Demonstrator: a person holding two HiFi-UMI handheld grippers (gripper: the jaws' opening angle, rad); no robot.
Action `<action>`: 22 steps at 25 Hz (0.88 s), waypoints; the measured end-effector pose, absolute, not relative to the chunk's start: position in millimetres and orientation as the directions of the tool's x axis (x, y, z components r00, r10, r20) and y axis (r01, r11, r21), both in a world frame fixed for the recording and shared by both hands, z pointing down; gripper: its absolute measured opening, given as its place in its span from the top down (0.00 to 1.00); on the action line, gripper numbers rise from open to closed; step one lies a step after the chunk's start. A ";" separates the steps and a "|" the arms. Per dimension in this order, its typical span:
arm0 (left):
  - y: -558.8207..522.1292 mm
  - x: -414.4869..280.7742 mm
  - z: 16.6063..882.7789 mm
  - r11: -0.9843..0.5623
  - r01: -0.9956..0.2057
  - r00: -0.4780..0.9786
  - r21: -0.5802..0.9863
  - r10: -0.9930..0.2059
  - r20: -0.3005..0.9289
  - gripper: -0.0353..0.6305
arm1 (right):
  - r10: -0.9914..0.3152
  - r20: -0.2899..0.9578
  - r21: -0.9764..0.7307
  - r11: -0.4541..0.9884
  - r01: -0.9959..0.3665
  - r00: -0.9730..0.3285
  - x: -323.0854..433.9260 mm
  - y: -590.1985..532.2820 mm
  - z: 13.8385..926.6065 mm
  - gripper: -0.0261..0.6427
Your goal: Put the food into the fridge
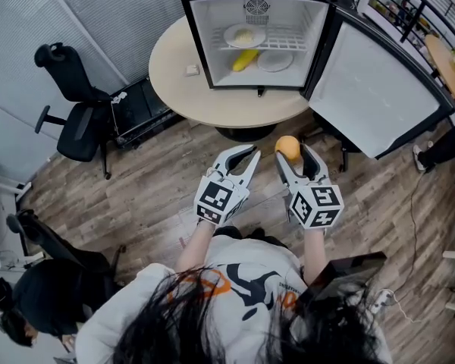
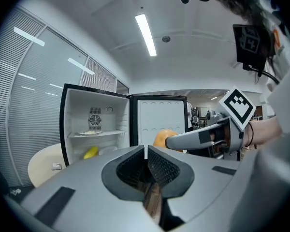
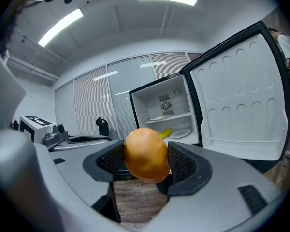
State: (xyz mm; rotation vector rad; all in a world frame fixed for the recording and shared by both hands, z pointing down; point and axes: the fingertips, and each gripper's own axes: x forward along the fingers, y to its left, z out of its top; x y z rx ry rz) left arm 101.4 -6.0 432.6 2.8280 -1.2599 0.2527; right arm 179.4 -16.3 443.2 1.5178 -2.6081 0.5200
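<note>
Head view and both gripper views. You are clamping the right gripper (image 1: 291, 155) on an orange fruit (image 3: 146, 153); its two jaws are pressing on the fruit's sides, which is bulging out above and in front of the pads. You are holding it over the wooden floor (image 1: 152, 196), near the open fridge (image 1: 200, 36) but well outside it. Your left gripper (image 2: 146, 151) is hanging just beside the right one, its jaws meeting at the tips with nothing between them. The fridge is standing on a round table (image 1: 174, 78) with its door (image 1: 371, 89) swinging wide to your right. Inside, a plate (image 1: 244, 36) is sitting on the shelf, and a yellow fruit (image 1: 245, 59) is lying below it beside a second plate (image 1: 275, 61). A black chair (image 1: 80, 120) is standing left of the table.
</note>
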 end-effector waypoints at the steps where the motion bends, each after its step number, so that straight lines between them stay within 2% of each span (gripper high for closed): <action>1: -6.2 103.9 433.3 -0.671 -0.741 0.658 -0.035 -0.735 0.164 0.93 | -0.828 0.233 -0.253 0.455 -0.854 -0.510 181.0 -17.3 444.0 0.53; 22: -50.5 107.1 451.7 -0.673 -0.738 0.650 -0.044 -0.728 0.219 0.93 | -0.812 0.235 -0.291 0.466 -0.836 -0.534 182.6 -72.0 459.9 0.53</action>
